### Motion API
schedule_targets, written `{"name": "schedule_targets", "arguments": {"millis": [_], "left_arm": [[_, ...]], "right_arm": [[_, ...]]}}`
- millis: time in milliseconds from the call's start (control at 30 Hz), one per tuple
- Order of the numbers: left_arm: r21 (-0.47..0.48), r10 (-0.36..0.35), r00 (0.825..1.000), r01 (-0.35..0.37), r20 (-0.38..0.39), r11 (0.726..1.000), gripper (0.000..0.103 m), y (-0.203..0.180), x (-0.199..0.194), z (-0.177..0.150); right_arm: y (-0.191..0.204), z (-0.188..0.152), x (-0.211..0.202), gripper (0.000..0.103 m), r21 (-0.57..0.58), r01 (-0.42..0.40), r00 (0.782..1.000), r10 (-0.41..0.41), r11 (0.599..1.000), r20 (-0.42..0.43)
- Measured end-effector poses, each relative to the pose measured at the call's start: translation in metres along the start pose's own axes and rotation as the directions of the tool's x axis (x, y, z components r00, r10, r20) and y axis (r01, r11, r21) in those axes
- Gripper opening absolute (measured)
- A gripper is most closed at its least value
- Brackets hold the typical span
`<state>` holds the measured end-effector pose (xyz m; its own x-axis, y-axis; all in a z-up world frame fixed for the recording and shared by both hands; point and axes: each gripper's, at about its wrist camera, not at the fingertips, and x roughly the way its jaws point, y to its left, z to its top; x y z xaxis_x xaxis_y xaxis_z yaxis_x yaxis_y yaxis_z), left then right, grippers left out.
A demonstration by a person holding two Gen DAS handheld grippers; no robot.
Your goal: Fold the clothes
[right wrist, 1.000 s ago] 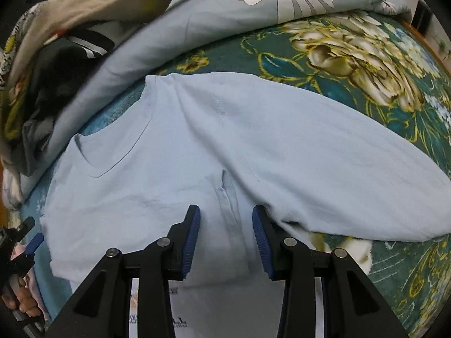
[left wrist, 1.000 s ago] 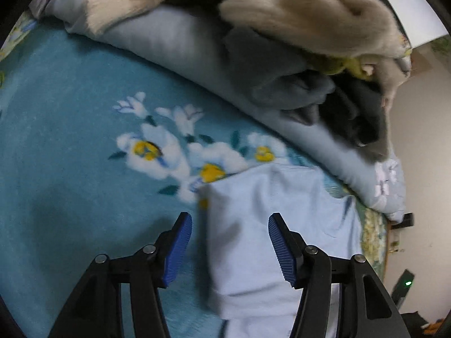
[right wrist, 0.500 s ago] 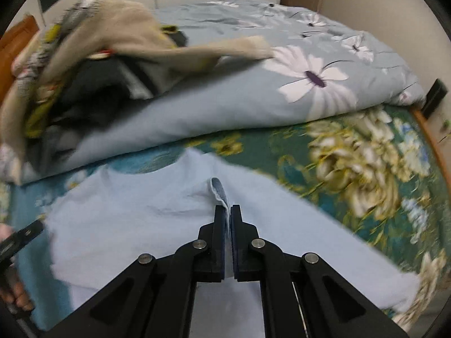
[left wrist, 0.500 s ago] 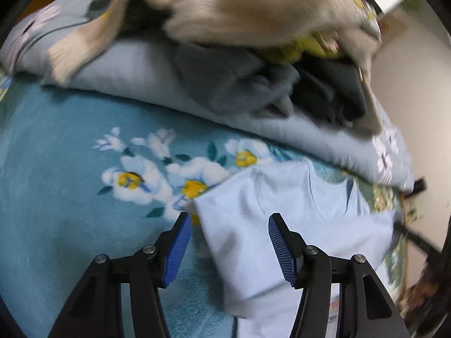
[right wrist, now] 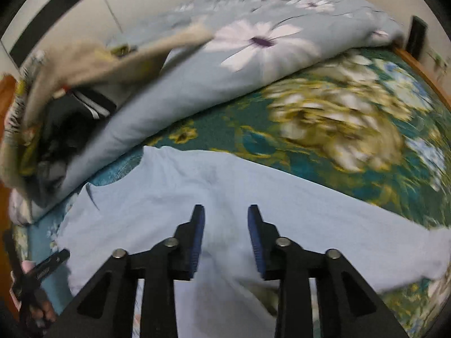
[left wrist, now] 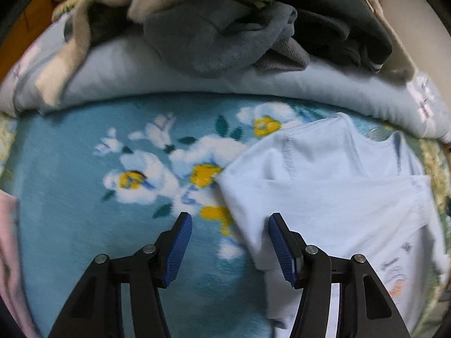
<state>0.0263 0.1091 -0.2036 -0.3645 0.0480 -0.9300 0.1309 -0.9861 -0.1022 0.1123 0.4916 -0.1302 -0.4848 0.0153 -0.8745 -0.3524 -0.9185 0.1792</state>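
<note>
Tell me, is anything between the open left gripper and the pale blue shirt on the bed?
Nothing visible. The left gripper hangs open at the pale blue shirt's edge, only the teal floral blanket beneath.

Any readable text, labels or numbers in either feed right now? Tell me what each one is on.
Nothing is legible.
Print on the light blue T-shirt, lower right of the left wrist view: orange and dark marks, too blurred to read.
White lettering on the left gripper body, seen in the right wrist view: too small and blurred.

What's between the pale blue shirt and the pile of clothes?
A rolled grey-blue duvet lies between the shirt and the pile, which sits on top of it. The left wrist view shows it best.
</note>
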Motion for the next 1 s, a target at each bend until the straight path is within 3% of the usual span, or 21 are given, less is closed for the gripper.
{"name": "schedule_targets", "arguments": {"millis": [100,200,300,400,467,567,600,633,667,733,800,833,900,967,1000], "left_arm": [[-0.031,0.003,1.000,-0.003,0.026,1.000,0.061,0.005,-0.009,0.000],[-0.090,-0.029,0.999,0.033,0.039,0.995,0.061,0.013,-0.016,0.000],[-0.166,-0.003,0.998,0.013,0.060,0.986,0.061,0.022,-0.022,0.000],[-0.221,0.014,0.995,0.008,0.097,0.975,0.061,0.028,-0.030,0.000],[-0.231,0.019,0.993,0.008,0.117,0.973,0.061,0.030,-0.035,-0.002],[-0.223,0.034,0.991,-0.005,0.126,0.975,0.061,0.030,-0.037,0.002],[-0.218,0.036,0.992,-0.009,0.124,0.976,0.061,0.028,-0.036,0.001],[-0.217,0.036,0.992,-0.009,0.122,0.976,0.061,0.025,-0.035,0.001],[-0.217,0.035,0.992,-0.008,0.121,0.976,0.061,0.021,-0.035,0.002],[-0.218,0.017,0.993,0.009,0.119,0.976,0.061,0.019,-0.035,0.002],[-0.223,-0.010,0.993,0.036,0.117,0.974,0.061,0.019,-0.034,0.003],[-0.226,-0.023,0.993,0.049,0.115,0.973,0.061,0.021,-0.034,0.004],[-0.243,-0.041,0.993,0.068,0.114,0.968,0.061,0.025,-0.034,0.005],[-0.263,-0.057,0.992,0.085,0.114,0.961,0.061,0.031,-0.034,0.006],[-0.274,-0.067,0.991,0.097,0.116,0.957,0.061,0.033,-0.035,0.006]], "right_arm": [[-0.073,-0.034,-0.022,0.035,0.205,0.023,0.999,-0.031,0.978,0.037],[-0.147,-0.069,-0.044,0.036,0.405,0.036,0.995,-0.069,0.913,0.067],[-0.221,-0.103,-0.066,0.036,0.588,0.039,0.990,-0.112,0.808,0.088],[-0.296,-0.138,-0.088,0.036,0.745,0.032,0.982,-0.158,0.667,0.099],[-0.316,-0.145,-0.084,0.036,0.791,-0.039,0.981,-0.129,0.611,0.148],[-0.327,-0.143,-0.072,0.036,0.826,-0.072,0.980,-0.112,0.559,0.162],[-0.327,-0.141,-0.069,0.032,0.835,-0.079,0.981,-0.108,0.545,0.163],[-0.328,-0.139,-0.066,0.012,0.843,-0.085,0.981,-0.104,0.531,0.165],[-0.326,-0.135,-0.065,0.005,0.842,-0.077,0.981,-0.112,0.534,0.161],[-0.322,-0.124,-0.076,0.005,0.834,-0.080,0.975,-0.133,0.546,0.180],[-0.314,-0.102,-0.099,0.005,0.802,-0.063,0.960,-0.182,0.594,0.211],[-0.307,-0.088,-0.112,0.005,0.774,-0.049,0.954,-0.201,0.632,0.225],[-0.275,-0.051,-0.148,0.005,0.661,-0.013,0.932,-0.231,0.751,0.280],[-0.218,-0.008,-0.187,0.005,0.484,0.003,0.903,-0.210,0.875,0.375],[-0.189,0.007,-0.196,0.005,0.413,0.003,0.895,-0.187,0.911,0.404]]}}
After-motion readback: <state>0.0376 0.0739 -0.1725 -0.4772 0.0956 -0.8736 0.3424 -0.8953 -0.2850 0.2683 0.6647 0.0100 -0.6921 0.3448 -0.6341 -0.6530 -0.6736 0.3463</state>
